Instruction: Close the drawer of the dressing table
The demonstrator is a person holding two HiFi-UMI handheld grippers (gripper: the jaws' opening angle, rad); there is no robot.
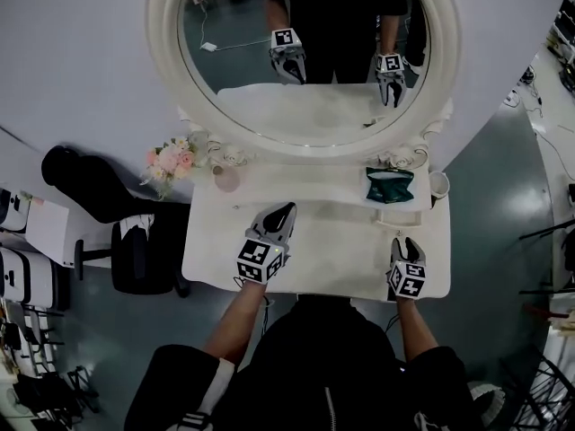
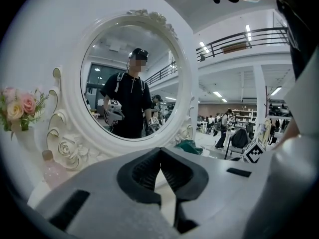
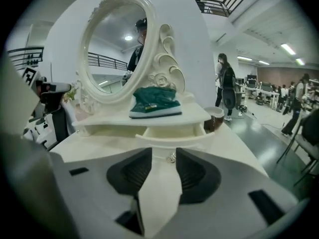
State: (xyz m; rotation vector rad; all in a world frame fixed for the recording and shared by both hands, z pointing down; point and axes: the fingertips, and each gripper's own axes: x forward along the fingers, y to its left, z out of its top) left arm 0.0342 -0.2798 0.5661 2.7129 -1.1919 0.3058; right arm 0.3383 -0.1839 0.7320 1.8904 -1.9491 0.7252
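Observation:
The white dressing table [image 1: 332,250] carries a low shelf under an oval mirror [image 1: 305,43]. A small drawer [image 3: 172,138] on the shelf's right side stands pulled out, its inside showing. Its metal knob [image 3: 171,158] appears in the gap between the jaws of my right gripper [image 3: 163,153], and the pads are not pressing on it. In the head view the right gripper [image 1: 406,243] sits just in front of the drawer [image 1: 400,221]. My left gripper [image 1: 286,212] hovers over the table's left middle, its tips together and empty, as the left gripper view [image 2: 160,151] confirms.
A green packet [image 1: 389,185] lies on the shelf above the drawer, with a brown cup [image 1: 438,184] at its right. A pink bottle [image 1: 226,180] and flowers [image 1: 171,160] stand at the shelf's left. A black chair [image 1: 135,250] is left of the table.

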